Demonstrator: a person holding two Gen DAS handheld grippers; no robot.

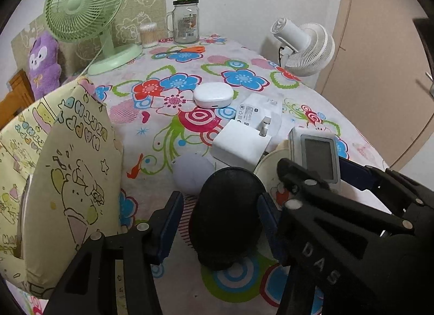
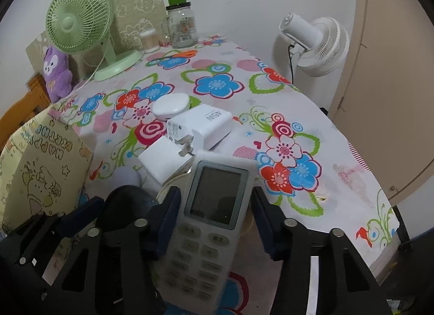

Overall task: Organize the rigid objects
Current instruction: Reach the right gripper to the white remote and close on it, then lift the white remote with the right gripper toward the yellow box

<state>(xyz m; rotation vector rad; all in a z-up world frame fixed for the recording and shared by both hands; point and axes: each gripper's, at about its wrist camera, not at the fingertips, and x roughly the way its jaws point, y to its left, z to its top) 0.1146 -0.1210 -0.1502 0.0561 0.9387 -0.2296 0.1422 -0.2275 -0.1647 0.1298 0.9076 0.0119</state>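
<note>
My left gripper is open, its fingers on either side of a black rounded object that lies on the floral tablecloth. My right gripper is open, its fingers on either side of a white remote control with a grey screen; the remote also shows in the left wrist view. The right gripper also shows in the left wrist view. Two white chargers, a white oval case and a pale lilac round object lie just ahead.
A yellow patterned fabric bag stands at the left. A green fan, a glass jar with a green cup, a cotton swab box and orange scissors are at the back. A white fan stands beyond the right edge.
</note>
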